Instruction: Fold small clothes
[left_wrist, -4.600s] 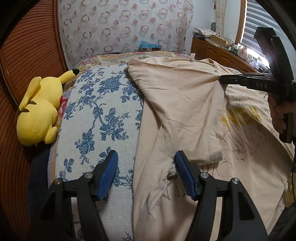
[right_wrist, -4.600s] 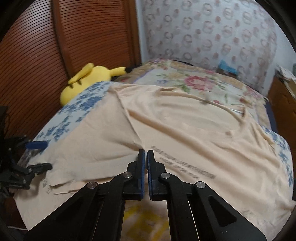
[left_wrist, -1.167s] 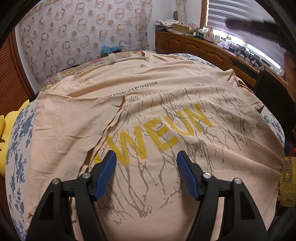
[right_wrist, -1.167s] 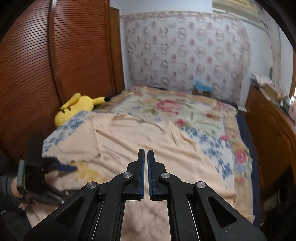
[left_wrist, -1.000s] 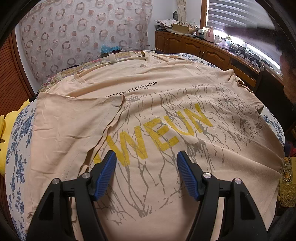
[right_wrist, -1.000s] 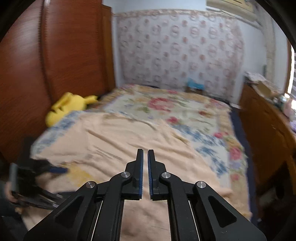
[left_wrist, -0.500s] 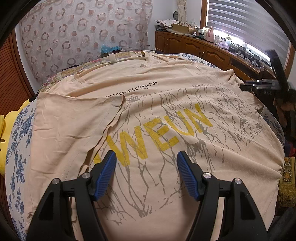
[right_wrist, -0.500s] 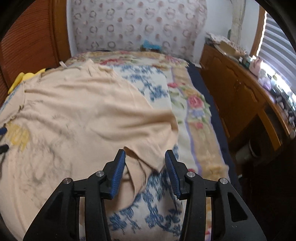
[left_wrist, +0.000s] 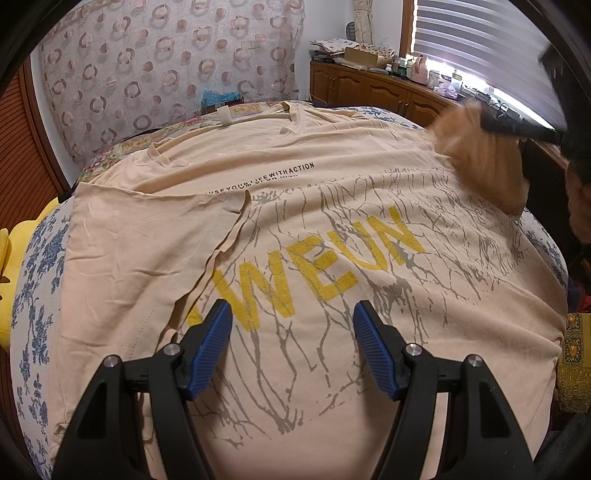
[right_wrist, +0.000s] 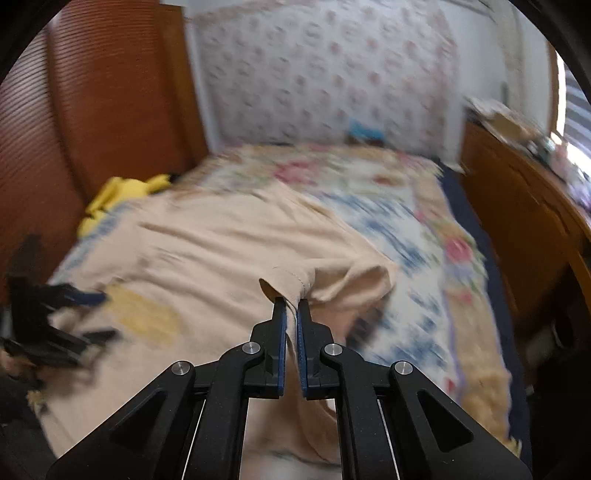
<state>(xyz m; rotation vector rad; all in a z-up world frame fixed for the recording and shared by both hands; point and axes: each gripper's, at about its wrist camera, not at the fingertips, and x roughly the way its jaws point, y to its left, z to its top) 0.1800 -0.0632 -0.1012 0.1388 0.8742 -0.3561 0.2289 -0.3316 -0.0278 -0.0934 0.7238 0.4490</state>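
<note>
A beige T-shirt (left_wrist: 314, 229) with yellow "WEUN" lettering lies spread on the bed, its left sleeve (left_wrist: 147, 240) folded in over the body. My left gripper (left_wrist: 291, 332) hovers open low over the lower chest print, with nothing between its blue pads. My right gripper (right_wrist: 291, 306) has its jaws closing, and the pads pinch the hem of the right sleeve (right_wrist: 332, 280), which is lifted off the bed. The left wrist view shows that raised sleeve (left_wrist: 480, 158) blurred at the upper right, under the right gripper (left_wrist: 517, 127).
A yellow plush toy (right_wrist: 118, 195) lies at the bed's left edge by the slatted wooden wall (right_wrist: 92, 110). A wooden cabinet (left_wrist: 388, 92) with clutter on top runs along the right side. The floral bedspread (right_wrist: 406, 229) shows beyond the shirt.
My right gripper opened around the right sleeve, shut on its hem and lifted it, while its view swung left. The left gripper has stayed still and open.
</note>
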